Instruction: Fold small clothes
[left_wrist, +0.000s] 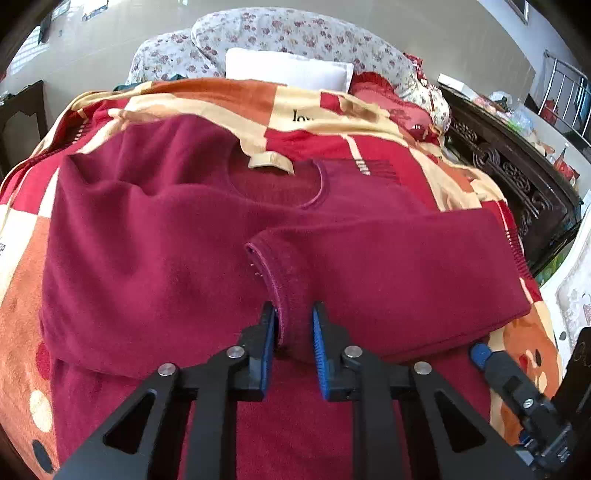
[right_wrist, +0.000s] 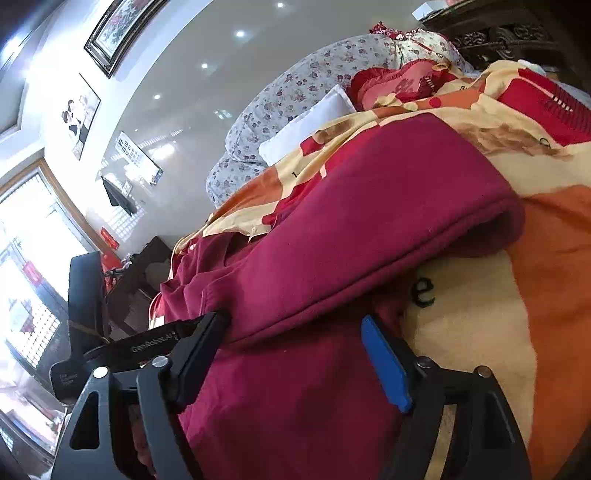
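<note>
A maroon long-sleeved sweater (left_wrist: 166, 240) lies flat on a patterned blanket (left_wrist: 22, 258), neckline (left_wrist: 314, 184) at the far side with a beige tag (left_wrist: 269, 162). One sleeve is folded across the body, and its cuff (left_wrist: 284, 277) sits pinched between the blue pads of my left gripper (left_wrist: 295, 321), which is shut on it. In the right wrist view, my right gripper (right_wrist: 293, 319) stands open wide at the folded edge of the sweater (right_wrist: 351, 221), with fabric lying between its fingers and the pads apart from it. One right finger (left_wrist: 480, 354) shows at the sweater's right edge.
The blanket (right_wrist: 498, 314) covers a bed. At its head lie a white pillow (left_wrist: 288, 70), a floral quilt (left_wrist: 295, 33) and a red cushion (left_wrist: 384, 96). Dark carved wooden furniture (left_wrist: 509, 173) runs along the right side. A window (right_wrist: 22, 258) is at the left.
</note>
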